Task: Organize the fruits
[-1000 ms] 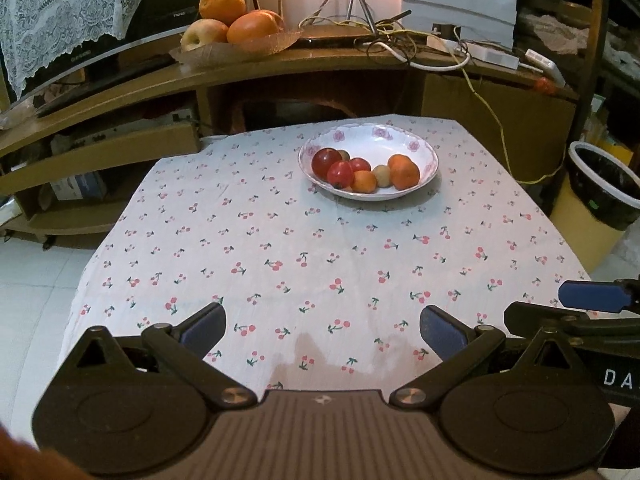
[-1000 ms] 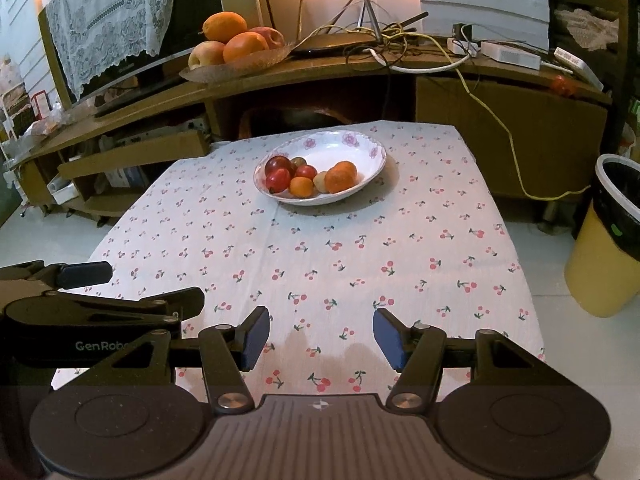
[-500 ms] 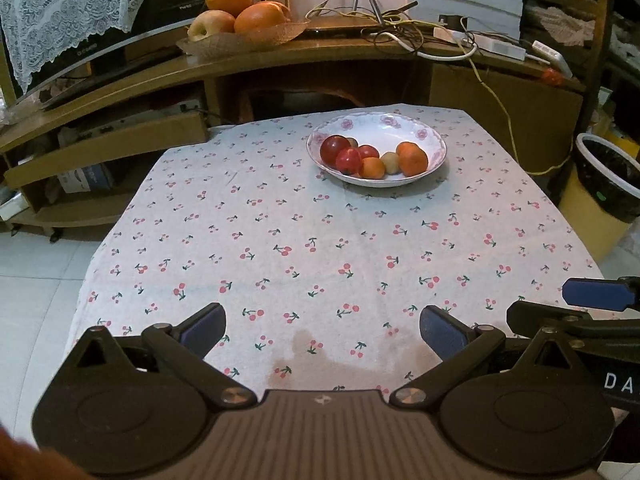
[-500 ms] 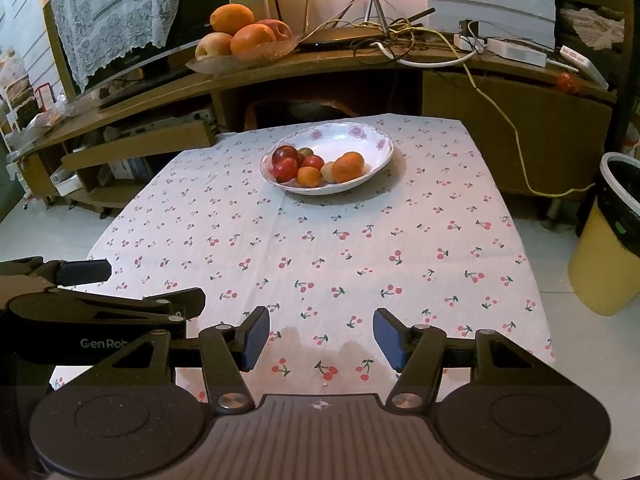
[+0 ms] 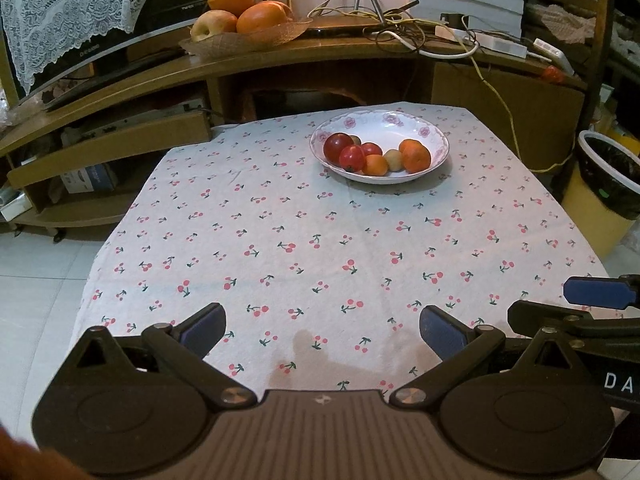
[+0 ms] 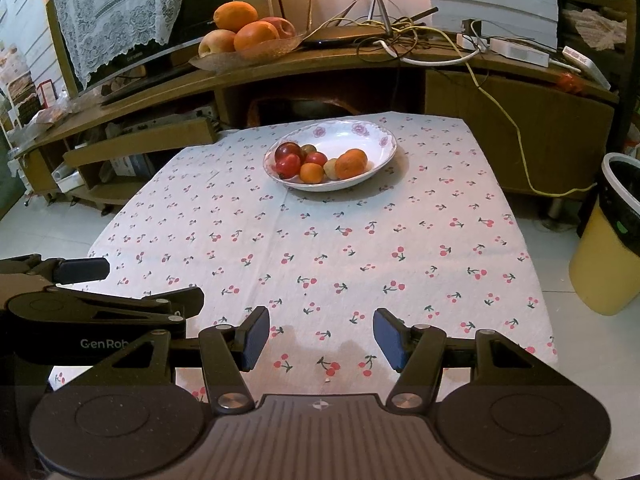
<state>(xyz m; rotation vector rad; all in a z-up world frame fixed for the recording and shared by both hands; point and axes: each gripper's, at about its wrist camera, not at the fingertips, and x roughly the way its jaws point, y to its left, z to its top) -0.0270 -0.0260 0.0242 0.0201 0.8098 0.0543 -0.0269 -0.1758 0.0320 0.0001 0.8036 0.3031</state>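
A white floral bowl [image 5: 434,138] [image 6: 380,136] sits at the far side of a cherry-print tablecloth [image 5: 320,248] [image 6: 320,248]. It holds several small fruits: red ones [image 5: 338,146] [image 6: 287,165] on the left, orange ones [image 5: 416,156] [image 6: 351,164] on the right. My left gripper [image 5: 322,332] is open and empty over the near table edge. My right gripper [image 6: 321,338] is open and empty beside it, also at the near edge. Each gripper shows at the edge of the other's view.
A basket [image 5: 240,42] [image 6: 244,54] with oranges and apples stands on the wooden cabinet behind the table, next to tangled cables [image 5: 420,36]. A yellow bin with a black liner [image 5: 600,196] [image 6: 608,240] stands right of the table. White floor tiles lie to the left.
Both grippers have drawn back and risen a little, so the bowl and table sit lower and farther in both views. Both stay open and empty.
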